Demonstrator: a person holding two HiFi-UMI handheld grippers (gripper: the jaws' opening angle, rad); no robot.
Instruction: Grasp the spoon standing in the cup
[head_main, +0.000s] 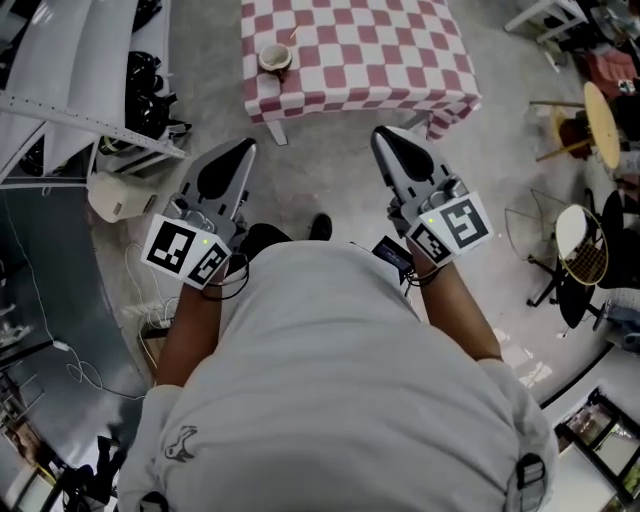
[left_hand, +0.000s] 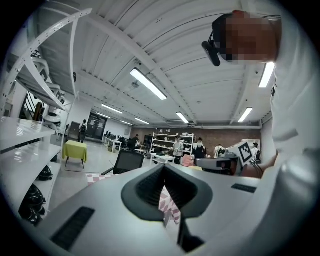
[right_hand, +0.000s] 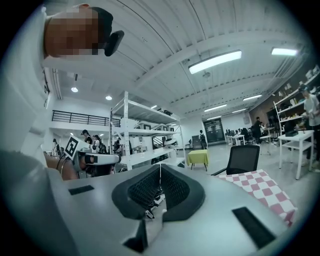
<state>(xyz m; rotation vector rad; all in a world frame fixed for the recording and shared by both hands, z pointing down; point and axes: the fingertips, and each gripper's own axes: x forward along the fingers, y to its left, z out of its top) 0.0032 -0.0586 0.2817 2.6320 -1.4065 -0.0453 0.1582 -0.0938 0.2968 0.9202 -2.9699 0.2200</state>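
A small cup (head_main: 274, 57) stands near the front left corner of a table with a red and white checked cloth (head_main: 360, 50). The spoon's thin handle (head_main: 292, 36) leans out of it to the right. Both grippers are held low in front of the person, well short of the table. My left gripper (head_main: 243, 148) and right gripper (head_main: 383, 135) have their jaws pressed together with nothing between them. In the gripper views, the left gripper (left_hand: 163, 167) and right gripper (right_hand: 160, 166) point out across the room. Neither gripper view shows the cup.
White metal shelving (head_main: 90, 60) stands at the left, with cables on the floor (head_main: 60, 350) below it. Stools and round stands (head_main: 585, 240) crowd the right. A black office chair (right_hand: 243, 158), a yellow-green table (right_hand: 198, 157) and people stand farther off.
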